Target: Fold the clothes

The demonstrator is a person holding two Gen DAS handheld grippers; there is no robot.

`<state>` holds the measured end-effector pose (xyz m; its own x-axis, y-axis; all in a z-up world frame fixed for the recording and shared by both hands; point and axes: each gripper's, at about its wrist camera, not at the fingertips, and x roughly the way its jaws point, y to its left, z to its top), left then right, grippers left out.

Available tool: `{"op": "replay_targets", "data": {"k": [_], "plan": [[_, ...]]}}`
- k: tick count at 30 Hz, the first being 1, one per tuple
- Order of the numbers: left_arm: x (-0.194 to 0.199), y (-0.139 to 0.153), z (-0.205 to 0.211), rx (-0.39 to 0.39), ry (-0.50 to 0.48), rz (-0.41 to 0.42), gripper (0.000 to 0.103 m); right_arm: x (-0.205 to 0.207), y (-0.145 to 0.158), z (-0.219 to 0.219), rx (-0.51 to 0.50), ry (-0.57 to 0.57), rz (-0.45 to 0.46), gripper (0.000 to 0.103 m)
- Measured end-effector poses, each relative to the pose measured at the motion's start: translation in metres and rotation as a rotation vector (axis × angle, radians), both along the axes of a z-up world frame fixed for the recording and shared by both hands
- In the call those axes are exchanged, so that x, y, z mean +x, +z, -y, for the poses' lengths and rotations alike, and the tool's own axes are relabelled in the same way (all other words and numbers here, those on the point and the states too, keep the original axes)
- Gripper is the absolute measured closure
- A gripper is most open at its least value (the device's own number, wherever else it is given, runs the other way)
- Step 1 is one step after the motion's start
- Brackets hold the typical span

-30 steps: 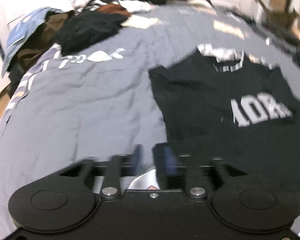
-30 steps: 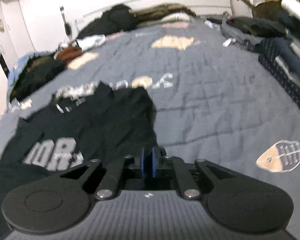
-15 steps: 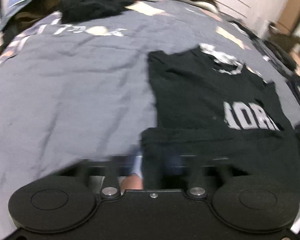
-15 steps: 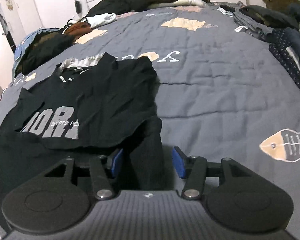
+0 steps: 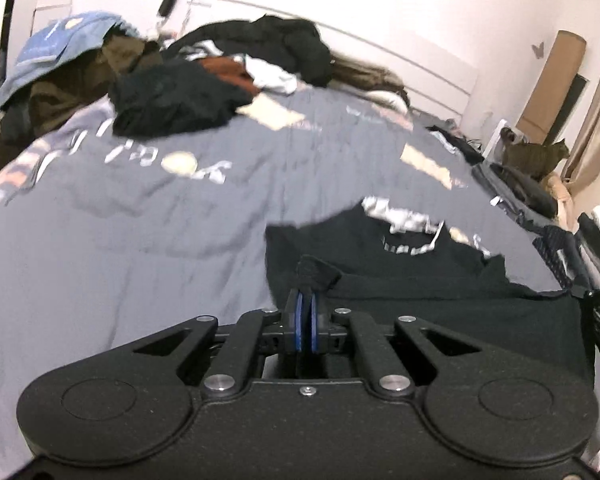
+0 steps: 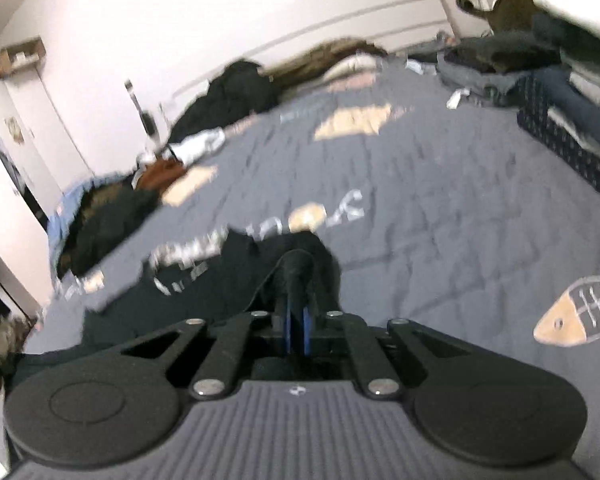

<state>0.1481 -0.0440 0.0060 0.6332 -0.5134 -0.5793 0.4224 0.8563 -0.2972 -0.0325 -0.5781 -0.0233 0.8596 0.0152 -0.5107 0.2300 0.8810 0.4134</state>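
Both hem corners of the black T-shirt are now pinched. Half a sec. earlier both sets of jaws are seen straddling the bottom edge without biting; now the left hand-held gripper is clamped narrow on a nub of black cloth at the shirt's left bottom corner, blue pads nearly touching w/ fabric squeezed between. The right hand-held gripper is likewise closed down narrow on the right bottom corner, a tuft of cloth standing up out of the jaws.

The hem is also lifted vs. a sec. ago: in the left wrist view it is stretched as a taut band across toward the right edge of frame, and the printed lettering, visible before, is now hidden behind it. The collar end w/ its grey-white trim is left lying flat on the grey bedspread, near the middle of the bed. Both views are motion-blurred.

Judgement: grasp phase is done, fold phase is begun; the hem is prob. to be carried up and over toward the collar. Risk: corner pinches are small, so a slip at either side would skew the fold. An unsorted clothes pile is left at the head of the bed, a folded stack along the right side, so much of the task appears to be outstanding.
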Motion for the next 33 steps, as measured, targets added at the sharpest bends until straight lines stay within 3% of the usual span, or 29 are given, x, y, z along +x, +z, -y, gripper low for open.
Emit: {"op": "replay_targets", "data": {"k": [4, 10, 18, 21, 26, 27, 29, 30, 31, 33], "plan": [[0.035, 0.008, 0.025, 0.061, -0.009, 0.026, 0.099, 0.026, 0.009, 0.01, 0.005, 0.01, -0.003, 0.098], [0.098, -0.002, 0.055, 0.143, 0.014, 0.031, 0.099, 0.111, 0.003, 0.03, 0.013, 0.015, -0.064, 0.098], [0.16, 0.001, 0.073, 0.133, 0.031, 0.076, 0.099, 0.186, -0.005, 0.045, -0.007, 0.005, -0.068, 0.098], [0.181, -0.015, 0.083, 0.171, 0.031, 0.052, 0.099, 0.206, -0.006, 0.051, -0.009, 0.015, -0.067, 0.098], [0.195, -0.053, 0.094, 0.224, 0.085, -0.035, 0.096, 0.249, -0.041, 0.05, -0.086, 0.047, -0.208, 0.094], [0.192, -0.056, 0.093, 0.229, 0.099, -0.04, 0.094, 0.25, -0.045, 0.049, -0.103, 0.042, -0.225, 0.089], [0.184, -0.057, 0.087, 0.222, 0.127, -0.041, 0.079, 0.246, -0.047, 0.048, -0.124, 0.012, -0.224, 0.079], [0.176, -0.052, 0.081, 0.201, 0.141, -0.03, 0.059, 0.239, -0.043, 0.05, -0.123, -0.009, -0.203, 0.07], [0.166, -0.046, 0.075, 0.179, 0.153, -0.015, 0.049, 0.229, -0.036, 0.052, -0.117, -0.021, -0.184, 0.057], [0.138, -0.031, 0.064, 0.128, 0.164, 0.021, 0.049, 0.207, -0.022, 0.058, -0.105, -0.035, -0.155, 0.053]]}}
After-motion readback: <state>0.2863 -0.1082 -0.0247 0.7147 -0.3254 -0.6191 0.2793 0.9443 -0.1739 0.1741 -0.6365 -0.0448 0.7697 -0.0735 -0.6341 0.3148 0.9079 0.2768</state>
